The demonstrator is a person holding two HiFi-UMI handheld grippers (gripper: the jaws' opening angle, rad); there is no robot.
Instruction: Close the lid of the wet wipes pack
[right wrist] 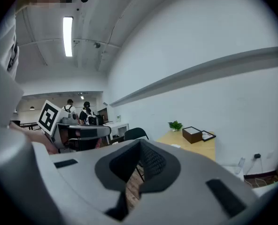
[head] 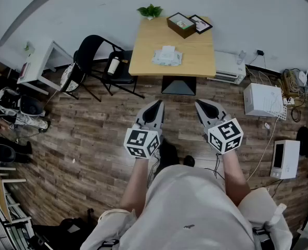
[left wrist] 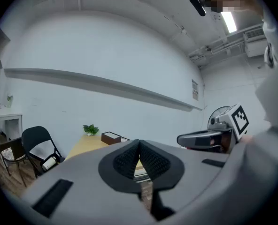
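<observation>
Wet wipes pack [head: 167, 56] lies mid on the bench [head: 143, 51], far from you. Left gripper [head: 157, 107] & right gripper [head: 201, 106]: fingers closed, nothing held. Walk up first, then press the lid flat w/ closed tips while the other gripper steadies the pack.

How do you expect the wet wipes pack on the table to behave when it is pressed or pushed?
The wet wipes pack looks flat and soft, so it would probably yield under pressure rather than tip. Lying loose on the smooth wooden table, it may slide if pushed sideways.
</observation>
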